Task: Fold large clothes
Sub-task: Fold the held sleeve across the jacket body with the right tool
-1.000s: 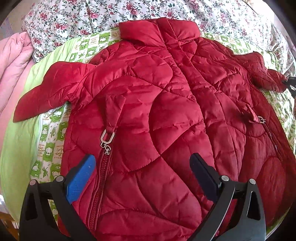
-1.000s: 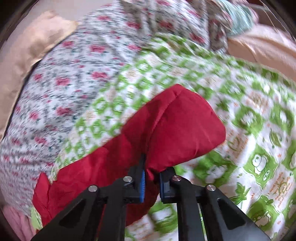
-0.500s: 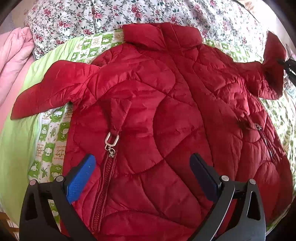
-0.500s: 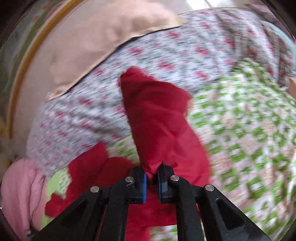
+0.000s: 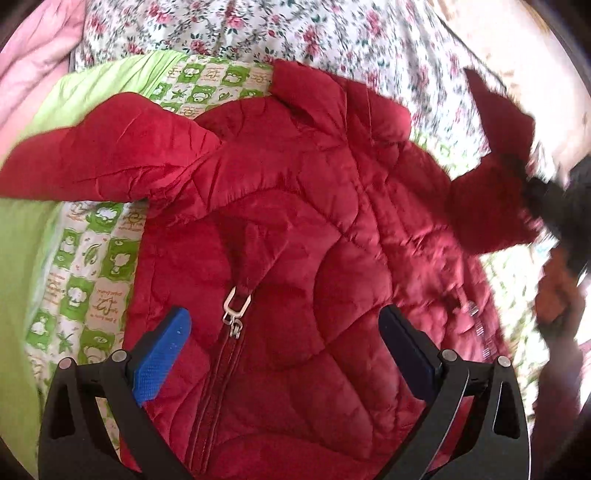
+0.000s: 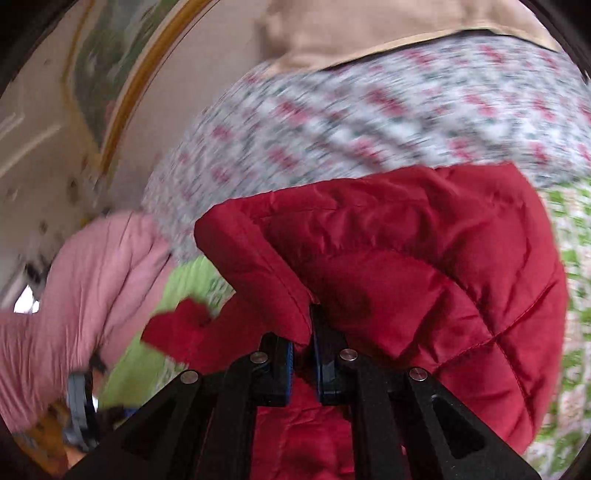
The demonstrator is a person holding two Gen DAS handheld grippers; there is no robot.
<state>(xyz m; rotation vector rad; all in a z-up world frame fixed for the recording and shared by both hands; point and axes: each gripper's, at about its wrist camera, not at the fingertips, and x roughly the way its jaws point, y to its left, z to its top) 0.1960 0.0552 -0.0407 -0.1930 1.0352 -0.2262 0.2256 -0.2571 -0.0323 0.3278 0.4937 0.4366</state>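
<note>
A red quilted jacket (image 5: 295, 236) lies front-up on the bed, collar toward the far side, with its left sleeve (image 5: 99, 155) spread out to the left. My left gripper (image 5: 284, 332) is open and empty, hovering above the jacket's lower front by a pocket zip pull (image 5: 234, 306). My right gripper (image 6: 303, 354) is shut on the jacket's right sleeve (image 6: 424, 258) and holds it lifted over the body; in the left wrist view it (image 5: 546, 195) shows blurred at the right edge with the raised sleeve (image 5: 491, 177).
A green patterned quilt (image 5: 85, 266) lies under the jacket. A floral bedspread (image 5: 295, 33) covers the far side. A pink garment (image 6: 92, 280) is heaped at the far left. A wall with a framed picture (image 6: 110, 74) stands behind.
My right gripper has lifted the right sleeve and swung it up and inward over the jacket. My left gripper has drifted slightly closer to the jacket, still open.
</note>
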